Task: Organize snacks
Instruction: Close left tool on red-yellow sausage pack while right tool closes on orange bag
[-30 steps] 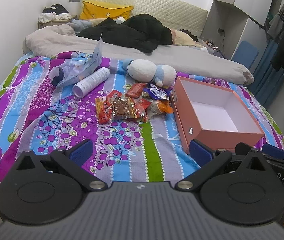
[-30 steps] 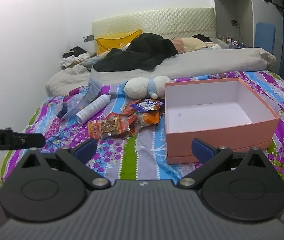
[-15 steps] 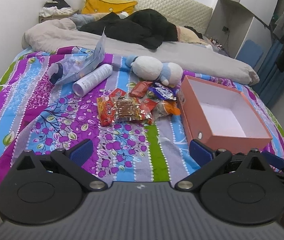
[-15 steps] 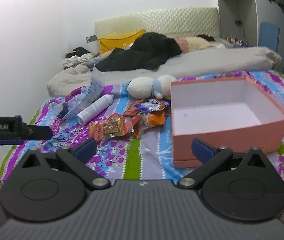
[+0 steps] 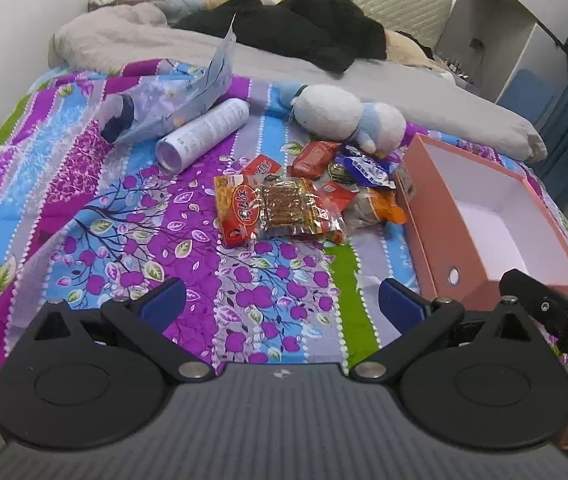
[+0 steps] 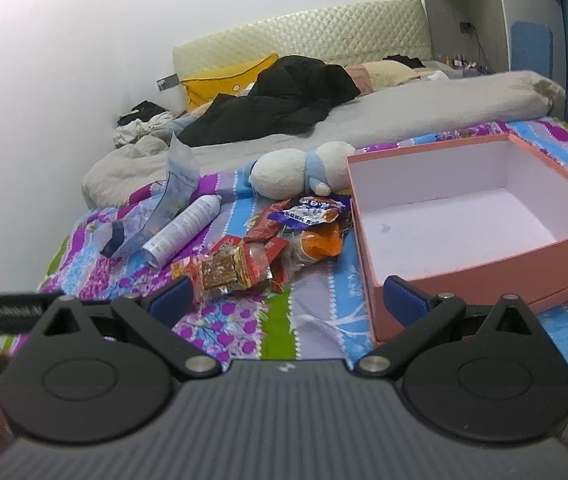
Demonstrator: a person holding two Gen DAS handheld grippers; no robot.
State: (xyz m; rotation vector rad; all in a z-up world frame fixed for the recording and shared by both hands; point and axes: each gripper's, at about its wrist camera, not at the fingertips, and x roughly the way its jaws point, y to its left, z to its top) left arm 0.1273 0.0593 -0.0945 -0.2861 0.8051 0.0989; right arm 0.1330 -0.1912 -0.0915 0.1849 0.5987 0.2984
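Pink and empty, the box (image 5: 479, 224) waits at three o'clock of the snack pile (image 5: 307, 196) on the bed (image 5: 124, 216), so with left tool (image 5: 282, 300) and right tool (image 6: 287, 296) both spread wide and holding nothing, we judge the first pickup comes next.

Home bedroom. Bed (image 5: 84, 208) fills view, covered in bright floral striped quilt. Quilted cream headboard (image 6: 303, 40) at far wall, yellow pillow (image 6: 224, 80) against it. Grey duvet (image 5: 403, 92) and black garment (image 5: 303, 28) heaped at far end. Plush toy (image 5: 343, 116) on quilt. Clothes hanging at far right, wardrobe panel (image 5: 495, 32) beside them. Crumpled laundry (image 6: 140, 120) far left, by wall.
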